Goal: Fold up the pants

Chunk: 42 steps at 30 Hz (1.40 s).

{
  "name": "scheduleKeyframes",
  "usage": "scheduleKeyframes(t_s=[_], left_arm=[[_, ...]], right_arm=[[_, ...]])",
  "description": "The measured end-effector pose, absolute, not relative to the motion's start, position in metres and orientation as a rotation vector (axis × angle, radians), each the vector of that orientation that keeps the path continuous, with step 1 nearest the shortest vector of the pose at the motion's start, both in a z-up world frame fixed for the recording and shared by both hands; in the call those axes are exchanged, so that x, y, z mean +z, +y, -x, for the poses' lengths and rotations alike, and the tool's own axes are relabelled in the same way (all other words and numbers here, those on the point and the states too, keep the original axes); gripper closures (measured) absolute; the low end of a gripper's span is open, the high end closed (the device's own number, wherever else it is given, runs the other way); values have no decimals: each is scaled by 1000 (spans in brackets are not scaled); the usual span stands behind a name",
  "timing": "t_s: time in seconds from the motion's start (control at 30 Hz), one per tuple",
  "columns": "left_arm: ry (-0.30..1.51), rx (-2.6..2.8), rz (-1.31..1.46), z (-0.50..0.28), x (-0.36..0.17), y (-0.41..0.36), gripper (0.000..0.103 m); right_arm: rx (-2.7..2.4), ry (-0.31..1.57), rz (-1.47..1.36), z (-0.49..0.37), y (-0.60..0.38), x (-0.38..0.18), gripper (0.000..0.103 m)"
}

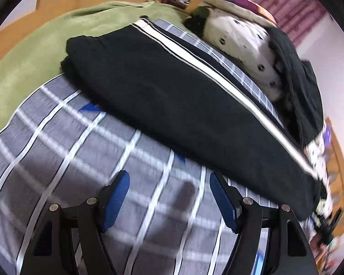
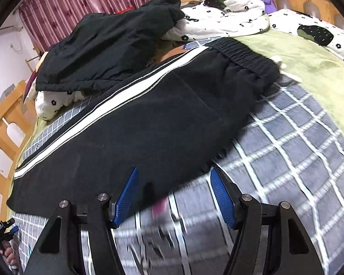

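One pair of black pants with a white side stripe [image 2: 149, 119] lies on the grey checked bed sheet [image 1: 91, 171]. Both claws, left claw [image 1: 169, 197] and right claw [image 2: 174, 194], stand apart, gripping nothing.

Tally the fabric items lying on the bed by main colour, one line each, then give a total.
Black: 2, the striped pants and a crumpled black garment
Grey: 1, checked sheet
Green: 1, blanket
White: 1, flower-print quilt
Total: 5
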<state>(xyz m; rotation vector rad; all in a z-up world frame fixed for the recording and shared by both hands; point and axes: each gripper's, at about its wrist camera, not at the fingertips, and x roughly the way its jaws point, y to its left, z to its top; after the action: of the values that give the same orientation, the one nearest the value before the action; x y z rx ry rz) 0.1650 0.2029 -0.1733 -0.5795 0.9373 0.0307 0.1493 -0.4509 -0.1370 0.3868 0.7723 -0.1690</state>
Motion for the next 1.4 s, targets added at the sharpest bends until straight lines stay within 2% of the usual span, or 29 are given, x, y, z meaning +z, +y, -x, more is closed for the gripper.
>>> scheduleKeyframes(t_s=[0.17,0.3,0.37,0.4,0.43,0.47,0.53,0.6,0.8,1.0,1.13,1.23,1.3,1.33,1.37,1.4], left_arm=[[876,93,708,-203,-184,222,35],[838,182,743,-223,-187,233,54],[834,209,746,-231,-189,237,66],[847,226,748,-234,-190,239,76],[858,231,744,-236,-190,240,81],[870,225,731,-238,-188,242,83],[878,207,702,-240,-178,241,90],[852,180,671,-236,-156,238,90],[778,71,545,-192,-94,216,91],[878,-28,403,-123,-99,195,90],[941,-15,341,-82,-138,186,89],[971,35,327,-77,-172,184,85],[973,52,359,-77,-178,187,84],[974,61,364,-77,-177,188,76],[985,75,356,-75,-174,186,69],[1005,90,328,-73,-169,183,47]], right_arm=[[-186,805,-437,-187,-461,-155,39],[-218,776,-474,-211,-473,-156,41],[-249,760,-503,-221,-480,-158,54],[-262,759,-511,-226,-483,-158,60],[-271,758,-517,-230,-487,-158,74],[-265,763,-523,-234,-490,-157,82],[-261,748,-539,-235,-494,-146,87],[-244,682,-559,-226,-495,-126,89],[-207,577,-530,-187,-489,-61,90],[-185,613,-484,-100,-513,-38,90],[-170,724,-398,-46,-520,-63,89],[-194,822,-384,-29,-522,-110,89],[-224,842,-389,-23,-522,-130,79],[-239,842,-403,-19,-522,-135,69],[-236,820,-440,-10,-524,-138,66],[-227,793,-473,-1,-526,-137,65]])
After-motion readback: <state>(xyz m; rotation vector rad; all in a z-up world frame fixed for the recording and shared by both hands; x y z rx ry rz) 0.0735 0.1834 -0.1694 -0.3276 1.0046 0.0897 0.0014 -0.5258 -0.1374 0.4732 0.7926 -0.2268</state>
